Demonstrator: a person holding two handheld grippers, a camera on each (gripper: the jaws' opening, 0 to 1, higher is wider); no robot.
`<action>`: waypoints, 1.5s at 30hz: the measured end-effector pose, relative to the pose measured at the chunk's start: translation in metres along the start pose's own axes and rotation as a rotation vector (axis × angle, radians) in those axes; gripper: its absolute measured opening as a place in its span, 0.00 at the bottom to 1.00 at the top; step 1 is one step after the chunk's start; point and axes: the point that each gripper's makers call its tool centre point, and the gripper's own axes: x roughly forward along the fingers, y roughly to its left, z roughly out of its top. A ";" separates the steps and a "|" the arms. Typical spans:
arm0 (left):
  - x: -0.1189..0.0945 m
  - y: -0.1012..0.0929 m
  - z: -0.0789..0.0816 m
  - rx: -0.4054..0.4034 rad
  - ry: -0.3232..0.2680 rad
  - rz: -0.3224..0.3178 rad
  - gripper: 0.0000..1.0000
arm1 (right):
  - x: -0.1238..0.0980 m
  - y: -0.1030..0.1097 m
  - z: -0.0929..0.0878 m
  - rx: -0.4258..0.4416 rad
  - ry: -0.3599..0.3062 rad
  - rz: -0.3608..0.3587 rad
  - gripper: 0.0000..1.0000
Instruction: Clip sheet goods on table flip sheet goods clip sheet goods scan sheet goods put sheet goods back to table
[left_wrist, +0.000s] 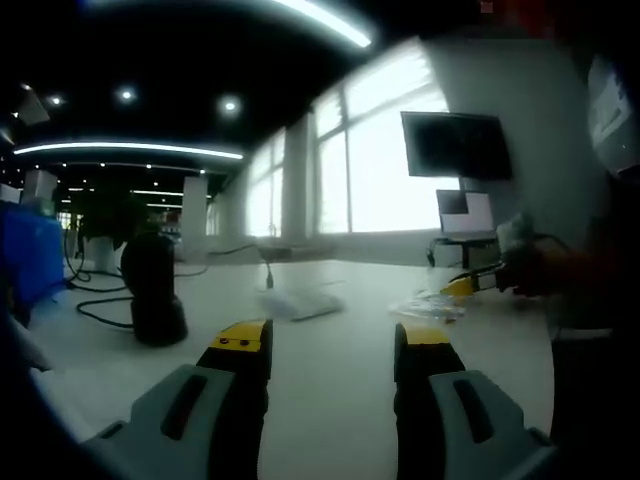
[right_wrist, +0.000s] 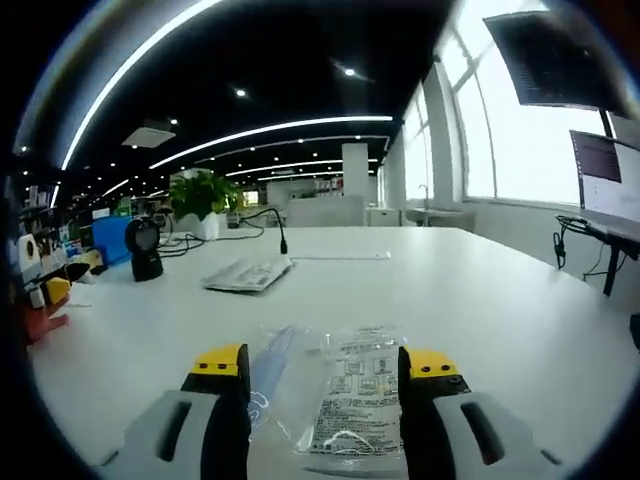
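Clear plastic sheet packets (right_wrist: 352, 398) with printed labels lie flat on the white table (right_wrist: 480, 300), and a bluish one (right_wrist: 268, 368) overlaps them on the left. My right gripper (right_wrist: 325, 365) stands open low over them, a yellow-tipped jaw on either side of the labelled packet. In the left gripper view the same packets (left_wrist: 428, 308) show as a shiny patch at mid right, with the right gripper's yellow tip (left_wrist: 468, 285) just above them. My left gripper (left_wrist: 332, 345) is open over bare table with nothing between its jaws.
A black stand scanner (left_wrist: 150, 292) (right_wrist: 145, 250) sits on the table's left side with cables. A white keyboard (right_wrist: 248, 272) (left_wrist: 300, 303) lies mid-table. A monitor and laptop (left_wrist: 465, 210) stand by the windows. A person's dark sleeve (left_wrist: 590, 300) is at the right.
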 end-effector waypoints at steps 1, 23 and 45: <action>0.000 0.000 0.000 0.000 0.000 0.000 0.41 | 0.000 -0.001 0.000 -0.002 0.002 0.002 0.54; -0.001 0.000 0.002 -0.008 -0.013 -0.005 0.41 | 0.002 -0.029 0.018 -0.021 0.004 0.028 0.52; -0.001 0.000 0.002 -0.006 -0.014 -0.003 0.41 | 0.011 -0.049 0.032 -0.061 0.038 0.084 0.45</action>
